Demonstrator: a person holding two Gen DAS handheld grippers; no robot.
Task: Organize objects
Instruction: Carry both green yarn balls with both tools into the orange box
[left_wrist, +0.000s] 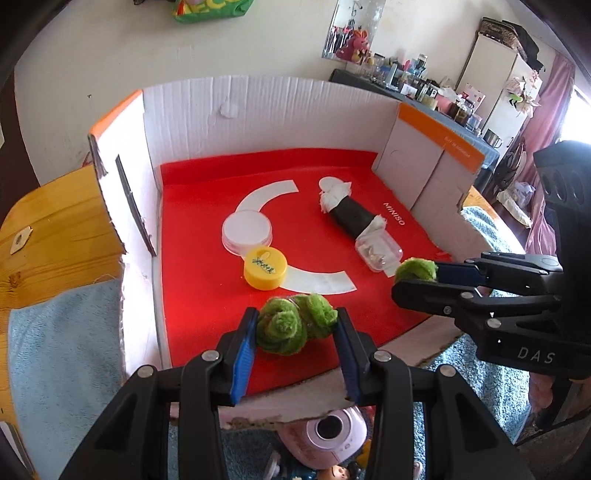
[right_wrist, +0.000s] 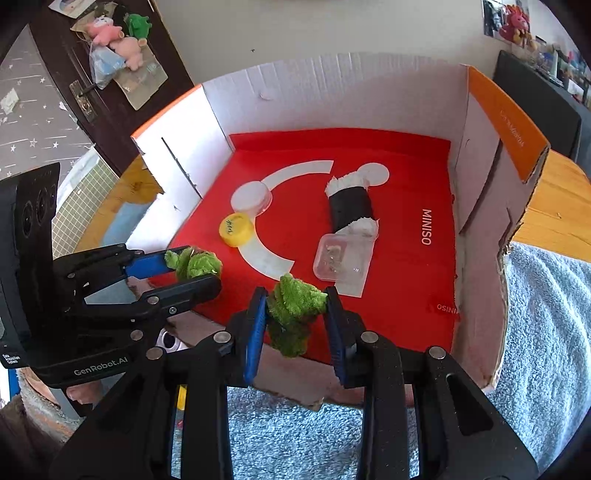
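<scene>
My left gripper (left_wrist: 295, 325) is shut on a green fuzzy bundle (left_wrist: 291, 325) at the front edge of the red-lined cardboard box (left_wrist: 207, 302). My right gripper (right_wrist: 295, 310) is shut on another green fuzzy piece (right_wrist: 293, 314), also at the box's front edge. Each shows in the other's view: the right gripper (left_wrist: 417, 275) at the right, the left gripper (right_wrist: 195, 269) at the left. Inside the box lie a yellow lid (left_wrist: 265, 267), a clear jar with a white lid (left_wrist: 246, 230), a black roll with white ends (left_wrist: 349, 212) and a clear plastic container (left_wrist: 378, 253).
The box has white walls with orange rims (right_wrist: 506, 125) and an open front. It stands on a blue fluffy towel (right_wrist: 546, 332) over a wooden table (left_wrist: 55, 229). A pink camera toy (left_wrist: 332, 435) lies below the front edge.
</scene>
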